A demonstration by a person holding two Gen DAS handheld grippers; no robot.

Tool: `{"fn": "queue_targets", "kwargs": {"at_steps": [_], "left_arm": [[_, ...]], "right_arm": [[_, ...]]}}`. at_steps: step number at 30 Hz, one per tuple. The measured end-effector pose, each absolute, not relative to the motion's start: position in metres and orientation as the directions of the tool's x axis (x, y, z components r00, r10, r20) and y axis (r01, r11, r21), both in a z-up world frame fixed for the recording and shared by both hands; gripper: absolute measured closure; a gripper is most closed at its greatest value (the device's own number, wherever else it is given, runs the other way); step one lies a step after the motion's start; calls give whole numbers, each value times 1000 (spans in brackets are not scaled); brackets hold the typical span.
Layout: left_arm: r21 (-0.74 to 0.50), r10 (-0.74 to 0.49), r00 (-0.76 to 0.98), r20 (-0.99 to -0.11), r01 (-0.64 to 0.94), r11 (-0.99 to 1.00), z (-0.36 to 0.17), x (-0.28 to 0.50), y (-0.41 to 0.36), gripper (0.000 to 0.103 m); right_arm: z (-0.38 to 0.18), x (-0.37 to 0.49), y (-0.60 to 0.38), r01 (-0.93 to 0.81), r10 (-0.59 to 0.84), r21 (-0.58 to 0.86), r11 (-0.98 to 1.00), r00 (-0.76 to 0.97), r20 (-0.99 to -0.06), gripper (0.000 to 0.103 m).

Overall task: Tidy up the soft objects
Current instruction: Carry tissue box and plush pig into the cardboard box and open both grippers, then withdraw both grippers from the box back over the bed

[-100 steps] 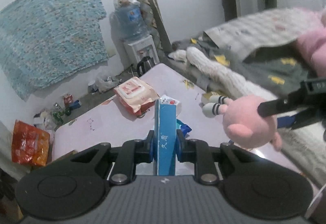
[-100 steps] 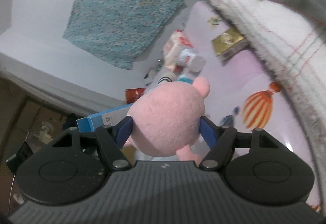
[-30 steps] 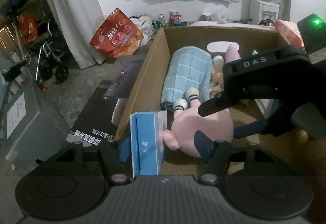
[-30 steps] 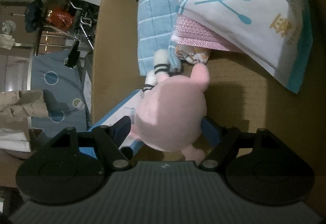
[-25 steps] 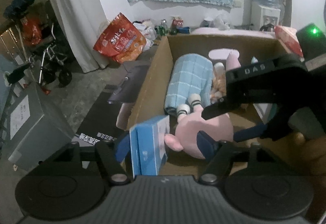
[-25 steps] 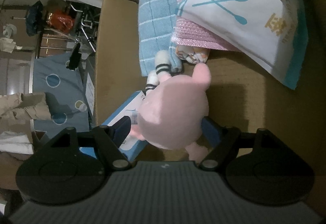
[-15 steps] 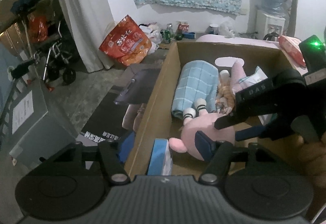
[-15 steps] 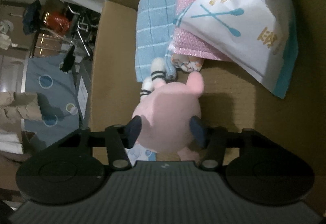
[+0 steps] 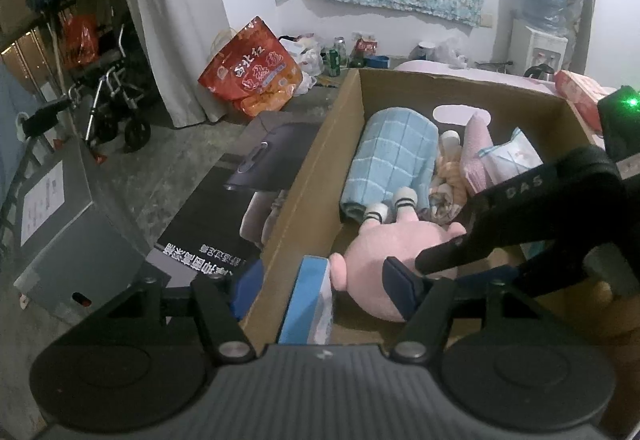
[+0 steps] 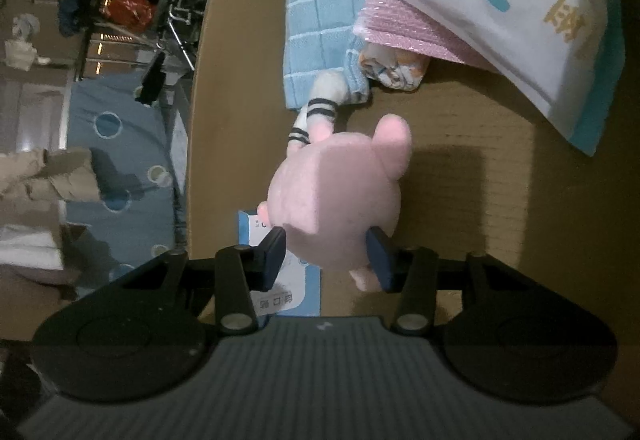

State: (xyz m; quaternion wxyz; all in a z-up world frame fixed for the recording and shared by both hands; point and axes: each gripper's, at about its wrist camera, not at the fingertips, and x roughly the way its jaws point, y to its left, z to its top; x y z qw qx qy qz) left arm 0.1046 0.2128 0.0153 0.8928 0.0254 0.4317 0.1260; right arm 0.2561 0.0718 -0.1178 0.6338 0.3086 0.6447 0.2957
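A pink plush pig (image 9: 394, 264) (image 10: 336, 200) lies in the cardboard box (image 9: 304, 192) (image 10: 224, 88). My right gripper (image 10: 326, 254) is shut on the pink plush pig's rear end; it shows in the left wrist view (image 9: 460, 260) too. A blue carton (image 9: 306, 304) (image 10: 280, 280) stands against the box's near wall beside the pig. My left gripper (image 9: 324, 288) is open above that wall, the carton loose between its fingers.
In the box lie a rolled blue checked towel (image 9: 392, 164) (image 10: 320, 12), a pink pack (image 10: 404, 24), a white spoon-print bag (image 10: 504, 0) and a small patterned cloth (image 10: 392, 68). Outside: an orange bag (image 9: 252, 72), a grey cabinet (image 9: 52, 224), a wheelchair (image 9: 112, 104).
My left gripper opened and let go of the blue carton, which now stands inside the box, then drew back. My right gripper lowered the pig into the box and narrowed on it.
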Motion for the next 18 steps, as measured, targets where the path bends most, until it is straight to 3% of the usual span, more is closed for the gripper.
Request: {"fn": "queue_targets", "kwargs": {"at_steps": [8,18], "left_arm": [[152,246,602,-760,-204,967,19,101,209,32],[119,196,633,-749,-163,979,45,95,172,30]], "right_arm": [[-88,250,54,-23,776,776,630,64,-628,45],[-7,237,-32,-144,858,849,508,167,-485,39]]}}
